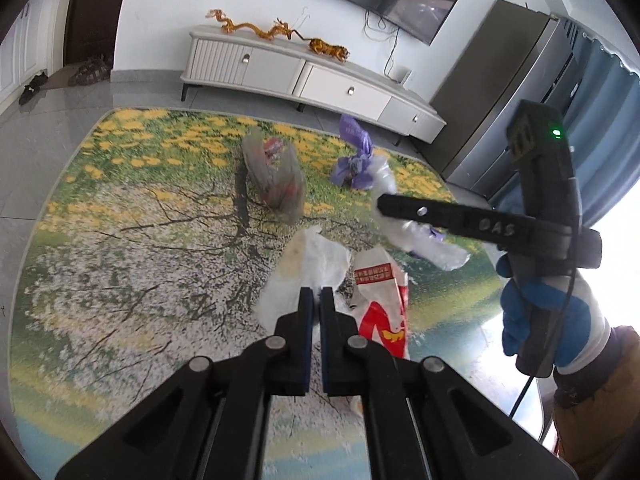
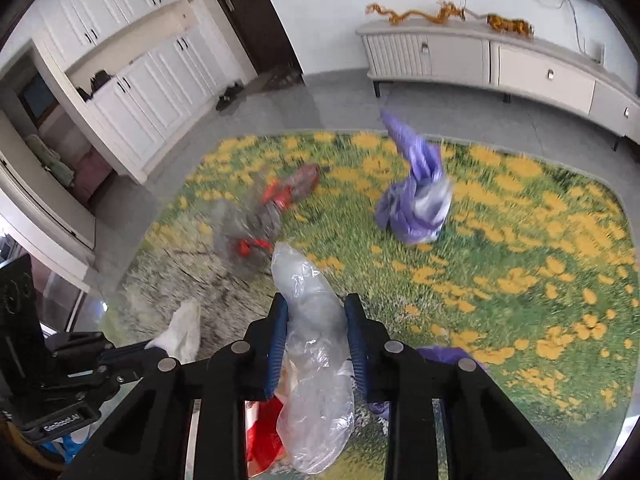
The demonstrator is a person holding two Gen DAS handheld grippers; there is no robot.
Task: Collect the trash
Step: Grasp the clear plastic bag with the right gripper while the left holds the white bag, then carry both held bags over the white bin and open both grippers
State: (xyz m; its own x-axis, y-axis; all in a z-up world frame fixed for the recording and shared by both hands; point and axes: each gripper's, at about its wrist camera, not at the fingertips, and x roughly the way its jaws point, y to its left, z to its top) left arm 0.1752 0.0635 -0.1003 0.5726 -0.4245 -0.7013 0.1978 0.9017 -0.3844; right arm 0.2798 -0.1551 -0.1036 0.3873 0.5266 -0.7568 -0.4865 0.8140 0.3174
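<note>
Left-wrist view: the left gripper (image 1: 316, 300) points down over a flower-printed rug (image 1: 120, 248) with its jaws drawn together on a thin edge of a white plastic bag (image 1: 308, 268). Just right of that bag, and touching it, hangs or lies a red-and-white printed bag (image 1: 380, 304) (which of the two cannot be told, nor whether the jaws pinch it as well).

The right gripper (image 1: 380, 206) enters the same view from the right edge, carried by a hand (image 1: 556, 320) in a blue-and-white glove. In the right-wrist view the right gripper (image 2: 316, 308) has its blue pads (image 2: 280, 340) on either side of a crumpled clear plastic bag (image 2: 316, 344), which fills the gap between them; the jaws are part-way closed and the pads appear to press its sides.

Toward the far edge of the rug lie two more pieces of trash, apart from both grippers: a grey see-through bag with red contents (image 1: 276, 176), near the middle of the rug, and a knotted purple bag (image 1: 356, 156), nearer the far right corner. In the right-wrist view the same grey bag (image 2: 260, 216) is blurred, and the purple bag (image 2: 416, 200) stands upright to its right.

Beyond the rug, on the grey tiled floor (image 1: 60, 120), a low white cabinet (image 1: 312, 76) stands against the wall and carries golden ornaments (image 1: 256, 28).
</note>
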